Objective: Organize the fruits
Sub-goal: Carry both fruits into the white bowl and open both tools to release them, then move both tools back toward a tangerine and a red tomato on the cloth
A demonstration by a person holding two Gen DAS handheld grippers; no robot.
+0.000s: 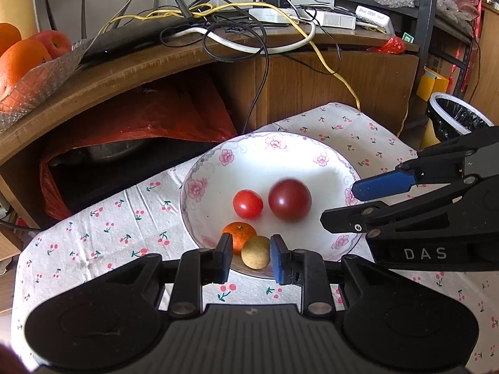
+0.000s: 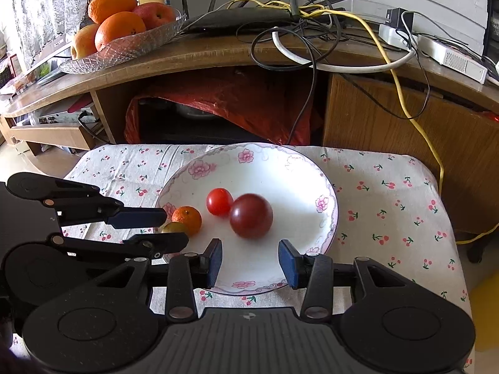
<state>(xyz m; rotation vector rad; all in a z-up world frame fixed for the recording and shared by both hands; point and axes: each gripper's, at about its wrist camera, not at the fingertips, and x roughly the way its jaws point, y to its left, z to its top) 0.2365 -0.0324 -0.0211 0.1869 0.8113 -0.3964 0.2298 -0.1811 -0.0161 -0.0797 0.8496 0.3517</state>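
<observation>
A white floral plate (image 1: 312, 152) (image 2: 299, 174) on a cherry-print cloth holds a small red tomato (image 1: 248, 203) (image 2: 219, 201), a larger dark red fruit (image 1: 290, 199) (image 2: 251, 216) that looks blurred, a small orange (image 1: 238, 233) (image 2: 187, 218) and a small yellow-brown fruit (image 1: 255, 251) (image 2: 173, 227). My left gripper (image 1: 251, 257) (image 2: 173, 230) is open, its fingers on either side of the yellow-brown fruit, apart from it. My right gripper (image 2: 250, 261) (image 1: 338, 204) is open and empty over the plate's near rim, just before the dark red fruit.
A wooden desk (image 2: 218, 56) stands behind the clothed table, strewn with cables and a router (image 2: 237, 18). A glass dish (image 2: 124, 46) of oranges and an apple sits on its left end. A lined bin (image 1: 455, 118) stands at the right. A red bag (image 2: 237, 99) lies under the desk.
</observation>
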